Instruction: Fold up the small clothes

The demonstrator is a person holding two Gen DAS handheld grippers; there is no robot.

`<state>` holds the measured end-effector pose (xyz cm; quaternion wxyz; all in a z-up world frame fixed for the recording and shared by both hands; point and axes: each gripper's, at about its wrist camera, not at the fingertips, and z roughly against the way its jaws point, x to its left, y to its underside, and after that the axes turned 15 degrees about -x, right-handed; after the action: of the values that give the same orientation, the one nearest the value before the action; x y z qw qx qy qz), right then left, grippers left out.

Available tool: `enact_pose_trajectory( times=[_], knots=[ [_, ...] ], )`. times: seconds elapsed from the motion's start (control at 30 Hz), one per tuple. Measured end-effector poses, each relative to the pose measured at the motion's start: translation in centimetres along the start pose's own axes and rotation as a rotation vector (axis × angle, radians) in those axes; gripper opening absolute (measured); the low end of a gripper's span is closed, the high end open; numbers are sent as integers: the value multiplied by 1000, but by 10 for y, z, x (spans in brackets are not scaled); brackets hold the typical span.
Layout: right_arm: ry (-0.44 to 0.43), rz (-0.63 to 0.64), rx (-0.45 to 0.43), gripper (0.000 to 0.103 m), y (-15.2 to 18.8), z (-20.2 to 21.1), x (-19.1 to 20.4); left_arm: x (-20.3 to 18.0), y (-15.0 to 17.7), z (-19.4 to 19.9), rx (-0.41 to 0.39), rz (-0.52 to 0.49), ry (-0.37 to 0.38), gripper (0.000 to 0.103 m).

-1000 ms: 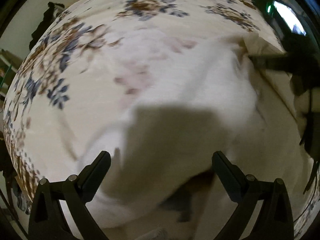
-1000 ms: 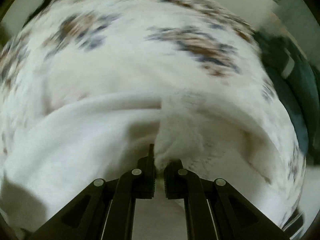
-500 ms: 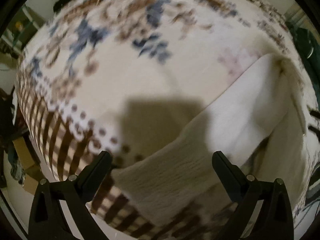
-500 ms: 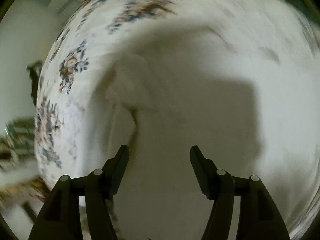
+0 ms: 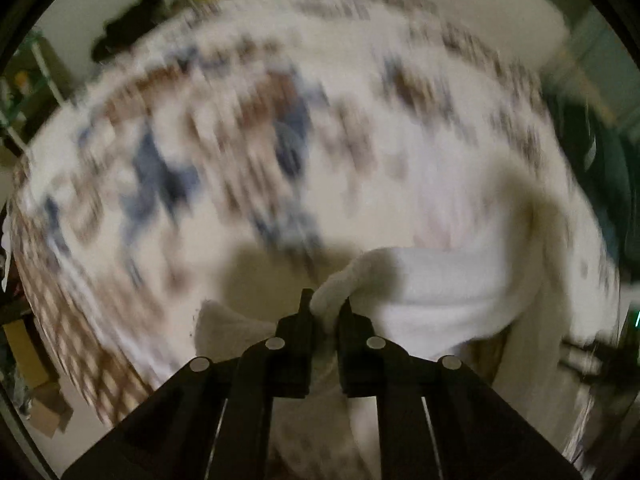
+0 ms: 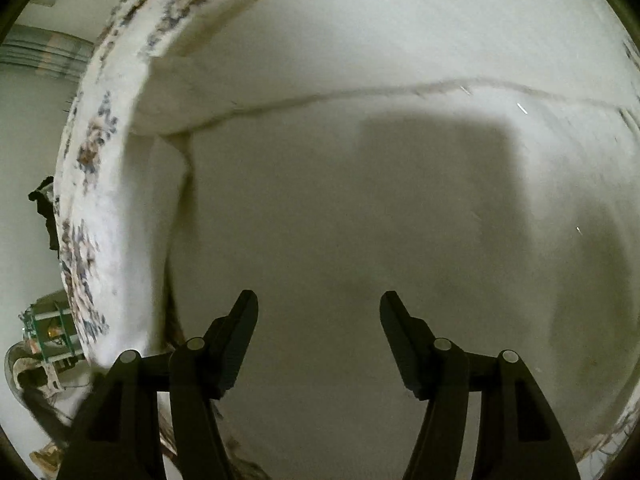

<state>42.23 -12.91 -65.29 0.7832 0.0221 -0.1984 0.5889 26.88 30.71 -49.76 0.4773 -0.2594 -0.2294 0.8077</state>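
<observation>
A white knit garment (image 5: 440,292) lies on a flowered bedspread (image 5: 200,168). In the left wrist view my left gripper (image 5: 326,306) is shut on a bunched corner of the garment, which is lifted off the spread and trails to the right. That view is blurred by motion. In the right wrist view the same white garment (image 6: 360,200) fills almost the whole picture, with a fold line running across it. My right gripper (image 6: 319,308) hangs open just above the cloth, nothing between its fingers, its shadow cast on the fabric.
The flowered bedspread (image 6: 88,200) curves down the left of the right wrist view, with a green rack (image 6: 48,332) beyond the bed's edge. Cardboard boxes (image 5: 28,360) sit on the floor at the left of the left wrist view; dark green things (image 5: 600,184) lie at the right.
My left gripper went from wide open to shut on a garment corner and lifted it. My right gripper let go of its fold, opened, rolled and now hovers over flat cloth.
</observation>
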Motion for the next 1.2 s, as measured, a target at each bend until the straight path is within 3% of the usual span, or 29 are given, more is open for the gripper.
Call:
enact_pose_trajectory(
  times=[0.17,0.27,0.37,0.4,0.47,0.53,0.6,0.73,0.8,0.9,0.97,1.03,1.1,1.13,1.17,1.2],
  knots=[
    [3,4,-103,65,-18,-15,54,33,-69,-24,-181,70,-63,8],
    [5,-22,-94,65,-21,-38,77,44,-77,-62,-122,146,-49,13],
    [29,-7,-76,69,-20,-55,94,61,-62,-85,-20,259,-28,19],
    [35,2,-78,72,-20,-56,98,71,-53,-84,-9,305,-28,24],
    [30,13,-85,72,-21,-56,101,93,-37,-77,6,410,-36,50],
    [29,23,-91,72,-22,-53,99,108,-22,-63,5,515,-38,58],
    [35,16,-91,72,-22,-50,94,119,-6,-53,23,627,-11,60],
    [43,-19,-77,72,-23,-52,85,109,22,-46,74,744,69,61],
    [48,-26,-72,72,-24,-53,82,105,26,-58,84,774,69,60],
    [52,-18,-66,72,-24,-54,79,114,20,-76,35,850,69,61],
    [51,-14,-66,72,-25,-54,79,117,9,-91,-7,906,125,61],
    [54,-6,-72,72,-26,-54,79,114,-3,-101,-30,898,153,60],
    [60,3,-77,72,-27,-54,80,110,-15,-106,-67,853,126,58],
    [73,12,-82,72,-27,-54,80,109,-20,-107,-91,828,106,48],
    [109,32,-88,72,-28,-53,80,107,-26,-106,-109,795,83,19],
    [164,60,-94,72,-29,-53,82,105,-34,-107,-109,750,58,11]
  ],
)
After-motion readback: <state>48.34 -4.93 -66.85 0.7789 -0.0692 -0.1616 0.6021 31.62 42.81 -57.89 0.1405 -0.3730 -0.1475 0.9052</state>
